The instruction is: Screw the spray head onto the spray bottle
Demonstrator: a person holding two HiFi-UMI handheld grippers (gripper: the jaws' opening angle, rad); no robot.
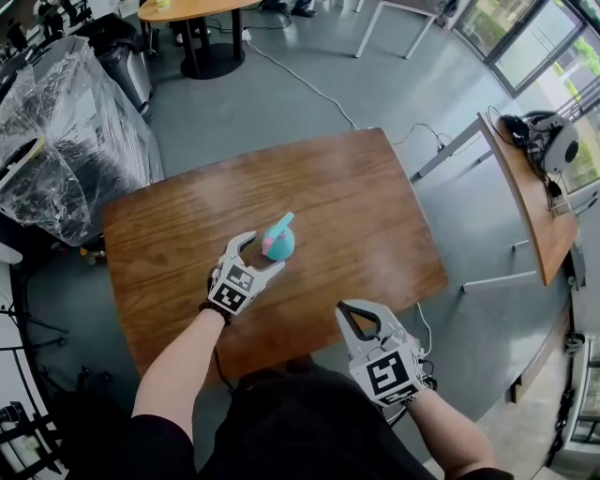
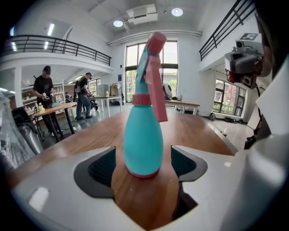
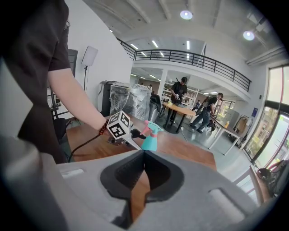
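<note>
A teal spray bottle [image 1: 278,246] [image 2: 142,144] stands upright on the brown wooden table [image 1: 356,206], with its pink spray head [image 1: 282,225] [image 2: 153,76] sitting on its neck. My left gripper [image 1: 262,251] [image 2: 143,162] is open, one jaw on each side of the bottle's base, and a gap shows on both sides. My right gripper [image 1: 348,308] [image 3: 143,155] is shut and holds nothing, near the table's front edge and well to the right of the bottle. From the right gripper view, the bottle [image 3: 149,142] shows beyond the left gripper's marker cube [image 3: 118,126].
Plastic-wrapped equipment [image 1: 56,131] stands off the table's left. A round table [image 1: 187,11] is at the back and a long desk [image 1: 530,202] with gear on it at the right. Cables run over the grey floor [image 1: 309,89]. People [image 2: 45,90] stand at far tables.
</note>
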